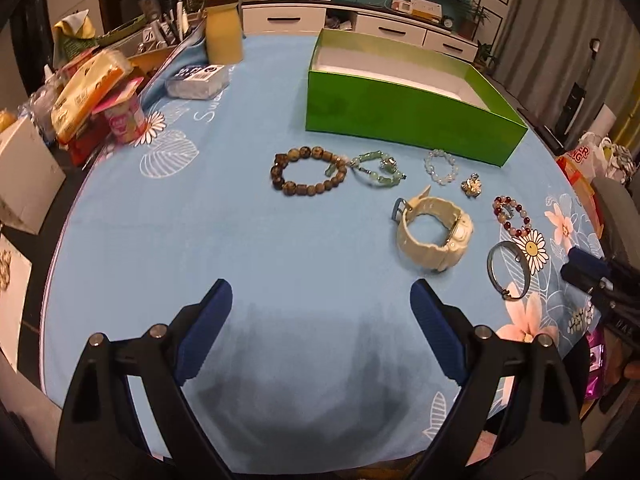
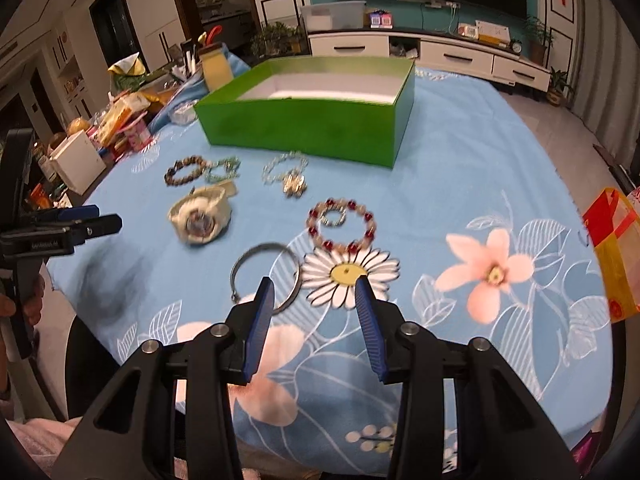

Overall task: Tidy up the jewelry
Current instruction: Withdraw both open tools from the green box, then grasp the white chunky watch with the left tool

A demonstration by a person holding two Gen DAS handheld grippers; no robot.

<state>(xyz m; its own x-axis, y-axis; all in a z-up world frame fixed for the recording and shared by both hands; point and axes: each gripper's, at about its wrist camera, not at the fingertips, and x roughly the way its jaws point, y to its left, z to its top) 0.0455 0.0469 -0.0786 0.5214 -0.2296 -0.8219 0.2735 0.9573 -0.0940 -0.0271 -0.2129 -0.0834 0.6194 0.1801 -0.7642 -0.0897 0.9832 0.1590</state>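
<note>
Approaching the jewellery: both tongs hang above the blue flowered surface [image 1: 280, 264], nothing yet picked up. The left tongs [image 1: 322, 300] stand wide and empty over bare cloth at lower centre. The right tongs [image 2: 315, 294] are partly parted and empty, their left pad just in front of the metal bangle [image 2: 266, 276] at frame centre. The white watch [image 2: 200, 216], the red-beaded bracelet [image 2: 340, 226] and the brown bead bracelet [image 1: 308, 176] lie apart, none inside the open green box [image 2: 308, 126] at upper centre. The next move likely calls for lowering onto the bangle's thin rim. Open cloth lies right of the pieces; clutter crowds the upper left edge.
</note>
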